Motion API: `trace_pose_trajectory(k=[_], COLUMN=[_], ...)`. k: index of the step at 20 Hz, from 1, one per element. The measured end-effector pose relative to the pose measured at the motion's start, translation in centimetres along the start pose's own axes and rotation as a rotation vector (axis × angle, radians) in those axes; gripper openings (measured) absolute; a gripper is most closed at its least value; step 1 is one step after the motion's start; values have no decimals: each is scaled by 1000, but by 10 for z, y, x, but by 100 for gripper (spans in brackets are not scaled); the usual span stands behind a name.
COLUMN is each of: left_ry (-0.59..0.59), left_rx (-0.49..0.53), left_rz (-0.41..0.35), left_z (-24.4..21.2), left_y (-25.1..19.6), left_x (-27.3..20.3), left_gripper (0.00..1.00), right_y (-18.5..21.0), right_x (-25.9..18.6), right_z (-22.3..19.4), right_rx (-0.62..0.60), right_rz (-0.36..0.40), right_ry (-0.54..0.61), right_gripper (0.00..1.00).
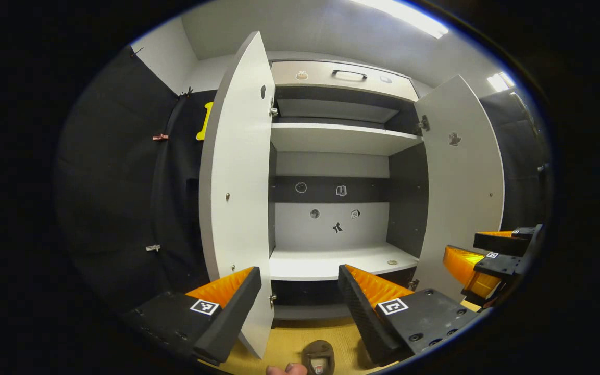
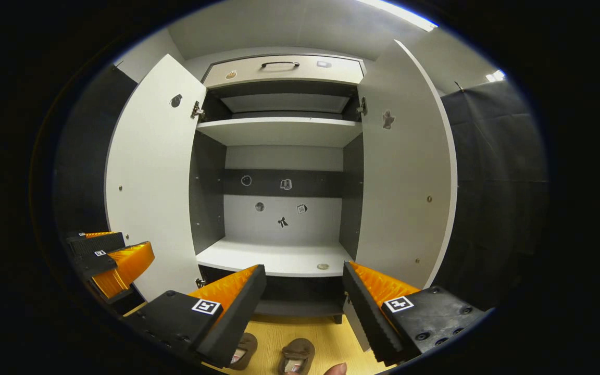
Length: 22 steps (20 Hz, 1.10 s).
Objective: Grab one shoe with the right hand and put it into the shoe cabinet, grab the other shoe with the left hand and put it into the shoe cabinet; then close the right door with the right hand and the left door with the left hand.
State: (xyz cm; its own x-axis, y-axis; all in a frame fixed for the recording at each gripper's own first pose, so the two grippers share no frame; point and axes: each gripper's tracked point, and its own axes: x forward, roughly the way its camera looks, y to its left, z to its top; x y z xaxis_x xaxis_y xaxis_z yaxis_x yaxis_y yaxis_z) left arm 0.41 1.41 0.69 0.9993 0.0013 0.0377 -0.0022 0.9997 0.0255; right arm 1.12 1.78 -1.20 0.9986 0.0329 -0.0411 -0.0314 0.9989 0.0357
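Observation:
The shoe cabinet point(image 1: 331, 138) point(image 2: 279, 130) stands ahead with both doors swung wide and its shelves bare. The left door point(image 1: 237, 177) point(image 2: 149, 177) and right door point(image 1: 461, 177) point(image 2: 404, 172) frame the opening. Two brown shoes lie on the yellow floor below: one shoe point(image 1: 319, 357) in the left gripper view, a pair point(image 2: 296, 356) point(image 2: 240, 351) in the right gripper view. My left gripper point(image 1: 300, 291) is open, holding nothing, above the floor before the cabinet. My right gripper point(image 2: 304, 291) is open too, also seen at the right point(image 1: 487, 260); the left gripper appears at the left point(image 2: 107, 258).
A drawer with a dark handle point(image 1: 349, 74) point(image 2: 280, 64) tops the cabinet. Small stickers dot the cabinet's back panel point(image 1: 331, 213). A fingertip point(image 2: 336, 370) shows at the bottom edge. Black cloth walls flank both sides.

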Motion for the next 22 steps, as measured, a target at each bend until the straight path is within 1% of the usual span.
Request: trace_pose_trajectory(k=[4, 10, 13, 17, 22], left_ry=[-9, 6, 16, 36, 78], left_rx=[-2, 7, 6, 19, 28], left_rz=[3, 11, 10, 11, 14], left_z=[-1, -12, -17, -27, -46], left_y=[4, 14, 16, 21, 29], left_x=[-4, -11, -13, -16, -16], left_gripper=[95, 95, 95, 95, 95], right_y=[9, 25, 36, 38, 40], right_x=[1, -5, -10, -13, -4], right_z=[-52, -161, -217, -285, -356], right_rx=[26, 30, 67, 97, 101], right_rz=[28, 66, 92, 81, 62], right_ry=[120, 326, 435, 558, 678], right_gripper=[98, 98, 99, 99, 99])
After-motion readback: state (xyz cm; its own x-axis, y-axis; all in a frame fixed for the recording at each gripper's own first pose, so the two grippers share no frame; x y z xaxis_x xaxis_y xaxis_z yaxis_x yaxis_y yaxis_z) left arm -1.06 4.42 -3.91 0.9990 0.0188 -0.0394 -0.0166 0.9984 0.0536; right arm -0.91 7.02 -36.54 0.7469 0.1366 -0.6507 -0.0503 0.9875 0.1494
